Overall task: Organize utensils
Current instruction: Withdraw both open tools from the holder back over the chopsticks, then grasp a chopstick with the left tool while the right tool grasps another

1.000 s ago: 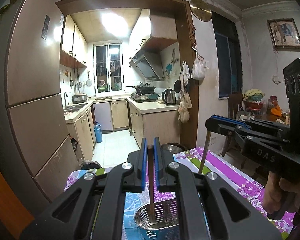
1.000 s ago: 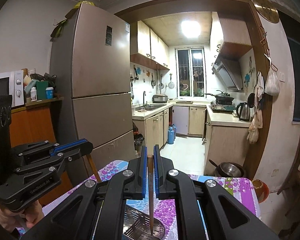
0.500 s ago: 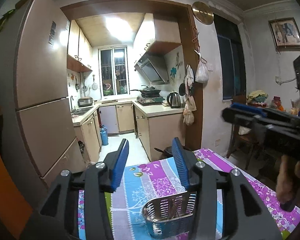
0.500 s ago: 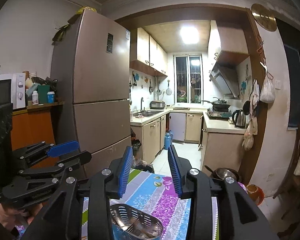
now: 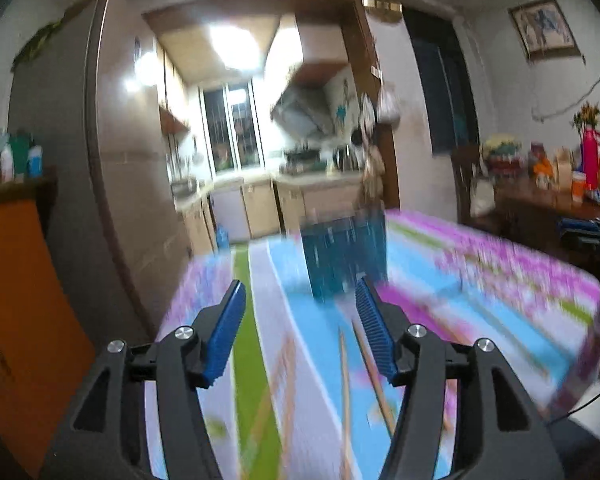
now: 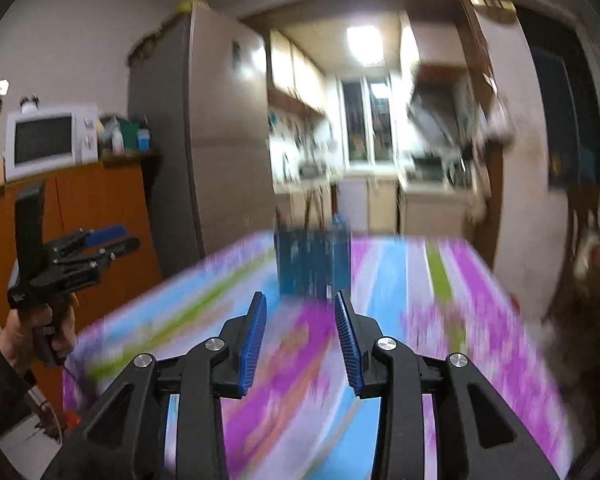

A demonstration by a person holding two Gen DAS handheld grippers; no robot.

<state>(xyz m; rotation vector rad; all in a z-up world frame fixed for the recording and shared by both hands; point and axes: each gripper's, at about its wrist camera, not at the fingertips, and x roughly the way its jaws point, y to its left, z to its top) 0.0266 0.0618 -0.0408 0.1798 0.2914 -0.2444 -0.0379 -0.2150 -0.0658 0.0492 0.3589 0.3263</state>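
Observation:
Both views are blurred by motion. My left gripper [image 5: 300, 292] is open and empty above the table. Two wooden chopsticks [image 5: 370, 372] lie on the flowered tablecloth [image 5: 500, 280] just below it, partly behind the right finger. The blue-based utensil holder [image 5: 344, 252] stands farther back on the table. My right gripper [image 6: 300, 302] is open and empty, pointing at the same holder [image 6: 312, 260]. The left gripper also shows in the right wrist view [image 6: 112, 238], held at the far left beside the table.
A tall fridge [image 6: 220, 140] stands left of the table. An orange cabinet [image 6: 80, 220] carries a microwave [image 6: 48, 140]. A dark side table [image 5: 548, 208] with bottles stands at the right. The kitchen lies behind.
Both grippers were shut on a chopstick over the holder, then opened and let go. They have since pulled back and lowered, so the holder is farther away.

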